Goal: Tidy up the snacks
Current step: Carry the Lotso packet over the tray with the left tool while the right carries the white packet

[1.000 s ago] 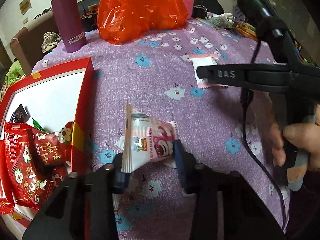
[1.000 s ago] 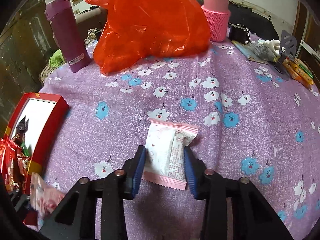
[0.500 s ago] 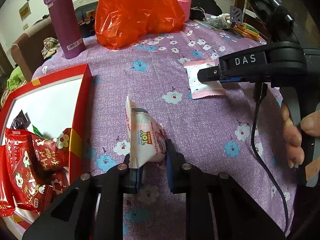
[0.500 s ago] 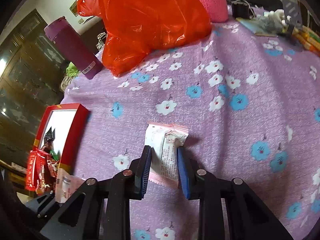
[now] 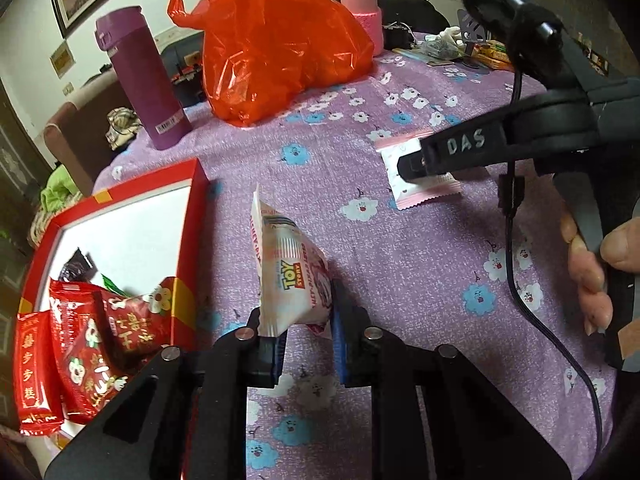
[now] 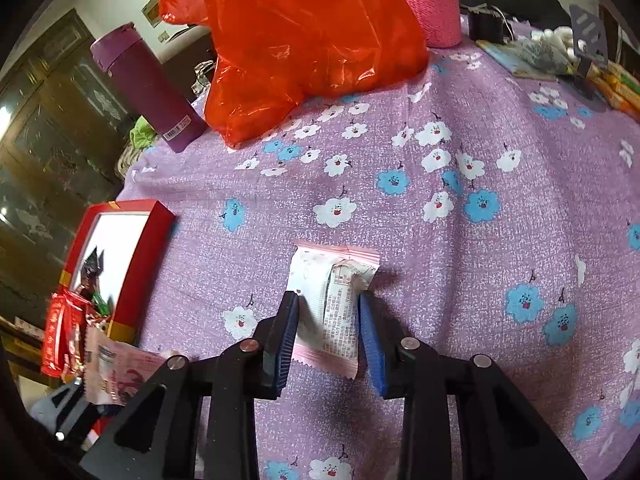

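The left gripper (image 5: pixel 306 342) is now pinching the Toy Story packet (image 5: pixel 290 280) beside the red box (image 5: pixel 188 236); the right gripper (image 6: pixel 328 336), jaws just reopening, is straddling the pink-edged packet (image 6: pixel 332 304) loosely.

Toy Story snack packet (image 5: pixel 294 280) standing upright beside red box (image 5: pixel 200 216); pink-edged packet (image 6: pixel 330 304) lying flat on desk.

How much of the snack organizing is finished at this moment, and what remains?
Done: several red snack packs lie in the red box. In hand: the left gripper pinches the Toy Story packet. Left: the pink-edged packet sits between the right gripper pads, whose jaws just widened.
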The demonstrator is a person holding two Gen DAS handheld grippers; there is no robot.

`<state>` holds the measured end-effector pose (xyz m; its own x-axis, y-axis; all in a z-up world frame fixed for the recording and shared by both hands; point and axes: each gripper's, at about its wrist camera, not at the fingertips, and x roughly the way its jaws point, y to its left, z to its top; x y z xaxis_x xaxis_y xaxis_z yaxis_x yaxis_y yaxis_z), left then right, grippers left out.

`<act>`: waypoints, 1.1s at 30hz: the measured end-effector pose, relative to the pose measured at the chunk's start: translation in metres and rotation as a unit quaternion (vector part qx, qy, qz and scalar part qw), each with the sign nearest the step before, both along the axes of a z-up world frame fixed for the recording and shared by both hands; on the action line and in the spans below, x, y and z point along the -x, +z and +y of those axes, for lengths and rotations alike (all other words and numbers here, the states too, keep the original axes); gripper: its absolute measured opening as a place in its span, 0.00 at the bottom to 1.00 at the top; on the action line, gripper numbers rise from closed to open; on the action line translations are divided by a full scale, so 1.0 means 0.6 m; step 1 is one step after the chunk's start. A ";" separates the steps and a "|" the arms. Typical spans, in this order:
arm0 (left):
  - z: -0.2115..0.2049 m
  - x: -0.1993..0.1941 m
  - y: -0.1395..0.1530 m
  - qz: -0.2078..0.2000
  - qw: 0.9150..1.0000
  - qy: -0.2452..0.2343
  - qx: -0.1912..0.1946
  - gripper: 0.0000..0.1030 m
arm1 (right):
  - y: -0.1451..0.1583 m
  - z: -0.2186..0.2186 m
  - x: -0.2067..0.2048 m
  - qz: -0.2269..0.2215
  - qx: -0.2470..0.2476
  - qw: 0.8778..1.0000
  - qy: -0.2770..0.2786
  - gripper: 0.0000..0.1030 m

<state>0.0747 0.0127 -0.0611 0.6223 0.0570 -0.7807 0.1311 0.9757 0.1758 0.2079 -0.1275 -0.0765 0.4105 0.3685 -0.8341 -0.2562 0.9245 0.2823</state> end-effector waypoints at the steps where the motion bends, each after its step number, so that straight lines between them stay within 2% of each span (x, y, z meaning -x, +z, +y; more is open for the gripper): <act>1: 0.000 0.001 0.001 -0.003 1.000 0.000 -0.003 0.16 | 0.000 0.004 0.002 -0.005 0.008 1.000 0.002 0.35; 4: 0.000 0.002 0.003 -0.009 1.000 0.003 -0.011 0.16 | 0.001 0.021 0.009 -0.023 0.040 0.999 0.011 0.36; 8: 0.000 0.006 0.007 -0.019 1.000 0.007 -0.023 0.16 | 0.003 0.059 0.028 -0.066 0.120 0.990 0.036 0.34; 10: 0.000 0.008 0.010 -0.024 0.999 0.007 -0.027 0.16 | 0.004 0.067 0.034 -0.076 0.137 0.987 0.040 0.31; 14: 0.001 0.012 0.017 -0.030 0.999 0.007 -0.028 0.16 | 0.015 0.056 0.034 -0.081 0.116 0.989 0.034 0.23; 17: 0.003 0.014 0.024 -0.036 0.999 0.008 -0.029 0.16 | 0.022 0.041 0.029 -0.072 0.090 0.993 0.028 0.22; 22: 0.006 0.017 0.032 -0.044 0.998 0.010 -0.032 0.16 | 0.023 0.038 0.029 -0.066 0.079 0.994 0.025 0.20; 25: 0.008 0.018 0.035 -0.046 0.998 0.011 -0.032 0.16 | 0.024 0.031 0.026 -0.054 0.055 0.997 0.027 0.19; 27: 0.008 0.018 0.035 -0.046 0.998 0.011 -0.032 0.16 | 0.023 0.028 0.026 -0.053 0.056 0.997 0.024 0.15; 30: 0.008 0.015 0.030 -0.041 0.999 0.010 -0.034 0.16 | 0.021 0.028 0.025 -0.050 0.058 0.997 0.023 0.15; 33: 0.011 0.009 0.020 -0.029 0.999 0.017 -0.027 0.16 | 0.016 0.024 0.021 -0.045 0.055 0.997 0.023 0.22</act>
